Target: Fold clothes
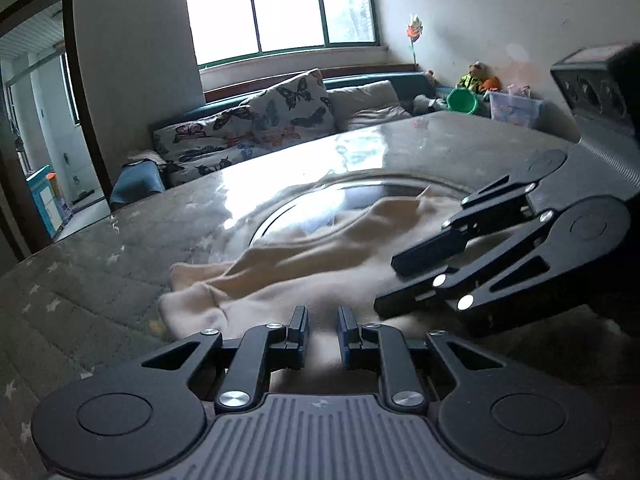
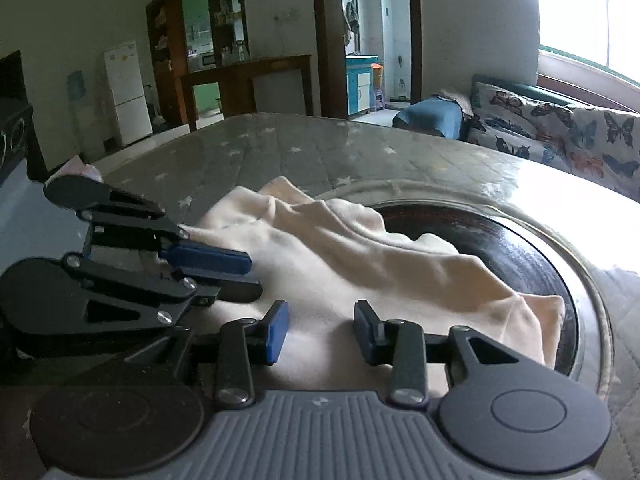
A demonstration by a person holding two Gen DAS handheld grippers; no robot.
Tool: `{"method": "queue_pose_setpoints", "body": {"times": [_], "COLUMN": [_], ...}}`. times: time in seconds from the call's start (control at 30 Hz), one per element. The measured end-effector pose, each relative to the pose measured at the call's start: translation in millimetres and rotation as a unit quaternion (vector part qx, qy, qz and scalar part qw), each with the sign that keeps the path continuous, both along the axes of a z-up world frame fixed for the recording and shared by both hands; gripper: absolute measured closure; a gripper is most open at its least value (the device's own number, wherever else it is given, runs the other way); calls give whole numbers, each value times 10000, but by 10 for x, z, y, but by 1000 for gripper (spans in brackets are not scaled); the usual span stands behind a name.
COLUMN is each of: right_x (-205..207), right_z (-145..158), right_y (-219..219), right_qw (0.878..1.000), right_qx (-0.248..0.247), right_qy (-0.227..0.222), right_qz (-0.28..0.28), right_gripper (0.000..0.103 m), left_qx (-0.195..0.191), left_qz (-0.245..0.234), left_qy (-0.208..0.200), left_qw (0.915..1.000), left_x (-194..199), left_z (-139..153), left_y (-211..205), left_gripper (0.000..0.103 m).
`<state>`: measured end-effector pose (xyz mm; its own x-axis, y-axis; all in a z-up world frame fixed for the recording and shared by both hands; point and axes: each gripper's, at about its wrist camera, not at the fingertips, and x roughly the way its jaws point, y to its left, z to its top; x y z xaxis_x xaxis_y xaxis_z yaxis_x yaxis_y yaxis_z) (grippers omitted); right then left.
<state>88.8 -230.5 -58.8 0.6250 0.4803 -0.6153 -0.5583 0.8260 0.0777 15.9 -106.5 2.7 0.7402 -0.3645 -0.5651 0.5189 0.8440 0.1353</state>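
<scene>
While over cream cloth (image 2: 320, 248): left gripper (image 1: 323, 328) narrow; right gripper (image 2: 322, 330) wider, empty.

soft cream cloth (image 2: 320, 256), glossy table cover (image 1: 280, 168)

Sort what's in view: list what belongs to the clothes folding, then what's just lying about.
For the job: cream garment, left gripper, right gripper.

Just lying about: butterfly cushions, green bucket, stuffed toy, fridge.
</scene>
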Motion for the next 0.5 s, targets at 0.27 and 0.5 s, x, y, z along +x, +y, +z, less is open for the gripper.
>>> {"method": "queue_pose_setpoints", "body": {"times": [0.27,0.5], "right_x": [-384,-466], "right_z": [184,26], "right_y": [-264,-407], "right_qw": [9998,9997], "right_qx": [-13,4], "right_qy": [-169,-71], "right_qz": [-44,-230], "right_gripper": [63,58], "left_qx": [-140,-254], "left_qz": [5,209], "left_qy": [-138,33], "left_qw": [9998,9995], "left_x": [-250,-204], "left_z": [123,54], "left_y": [131,195], "left_gripper": [84,83]}}
